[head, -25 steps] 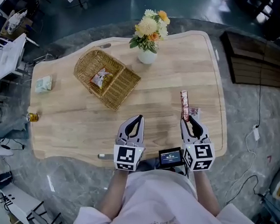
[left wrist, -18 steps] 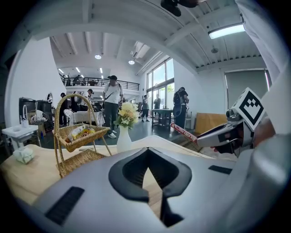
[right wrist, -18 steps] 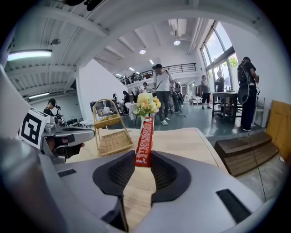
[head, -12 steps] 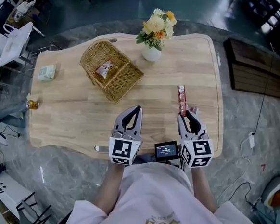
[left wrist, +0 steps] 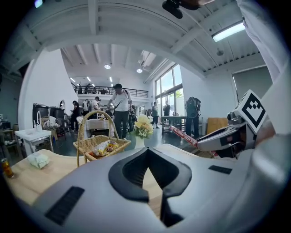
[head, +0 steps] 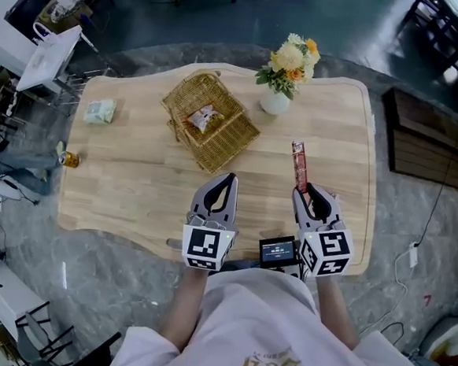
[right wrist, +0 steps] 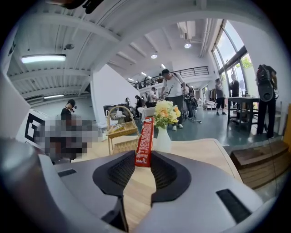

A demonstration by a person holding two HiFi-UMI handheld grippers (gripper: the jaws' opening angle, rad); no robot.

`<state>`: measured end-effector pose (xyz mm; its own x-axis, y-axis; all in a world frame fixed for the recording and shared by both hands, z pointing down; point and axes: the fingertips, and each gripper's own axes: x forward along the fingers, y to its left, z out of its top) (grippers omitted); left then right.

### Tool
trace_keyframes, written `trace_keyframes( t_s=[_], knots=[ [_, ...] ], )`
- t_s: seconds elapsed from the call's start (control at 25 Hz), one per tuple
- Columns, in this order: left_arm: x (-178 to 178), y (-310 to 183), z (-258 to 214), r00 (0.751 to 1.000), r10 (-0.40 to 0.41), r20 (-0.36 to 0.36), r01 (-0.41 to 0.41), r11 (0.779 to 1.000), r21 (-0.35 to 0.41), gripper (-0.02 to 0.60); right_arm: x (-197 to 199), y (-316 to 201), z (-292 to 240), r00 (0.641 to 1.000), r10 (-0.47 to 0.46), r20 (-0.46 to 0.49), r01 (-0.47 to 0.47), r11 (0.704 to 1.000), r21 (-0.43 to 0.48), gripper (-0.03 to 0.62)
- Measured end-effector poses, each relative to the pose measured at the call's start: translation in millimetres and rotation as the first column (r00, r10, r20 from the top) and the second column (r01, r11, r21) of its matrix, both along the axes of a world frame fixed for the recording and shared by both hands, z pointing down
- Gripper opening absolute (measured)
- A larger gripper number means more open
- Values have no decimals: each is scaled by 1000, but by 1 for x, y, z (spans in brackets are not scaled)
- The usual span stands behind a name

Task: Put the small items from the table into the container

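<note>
Basket on table, packet inside; vase right of it, tissue pack left

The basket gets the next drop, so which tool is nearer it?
Left. The left tool is just short of the basket; the right tool, gripping the pack, is farther right.

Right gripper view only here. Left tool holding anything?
Observer: No, the left tool is shut with nothing in it.
Operator: Loose items I can't see?
Observer: A green packet, far left on the table.
Operator: Anything else?
Observer: A small can at the left edge.
</note>
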<state>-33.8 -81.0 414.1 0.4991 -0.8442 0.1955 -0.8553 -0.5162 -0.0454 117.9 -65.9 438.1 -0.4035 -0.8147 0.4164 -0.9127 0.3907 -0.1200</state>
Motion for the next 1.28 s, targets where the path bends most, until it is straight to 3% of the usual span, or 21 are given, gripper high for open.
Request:
trace_keyframes(
  t_s=[0.64,1.28],
  knots=[
    [-86,-25,-21,987,-157,-37,159,986,52,-3,-89,-43,-22,988,-152,4,151,987,53,123],
    [-133,-73,-8,982,-183,-53,184,982,32,-3,-149,-93,-10,979,-203,-6,203,979,12,123]
  ],
)
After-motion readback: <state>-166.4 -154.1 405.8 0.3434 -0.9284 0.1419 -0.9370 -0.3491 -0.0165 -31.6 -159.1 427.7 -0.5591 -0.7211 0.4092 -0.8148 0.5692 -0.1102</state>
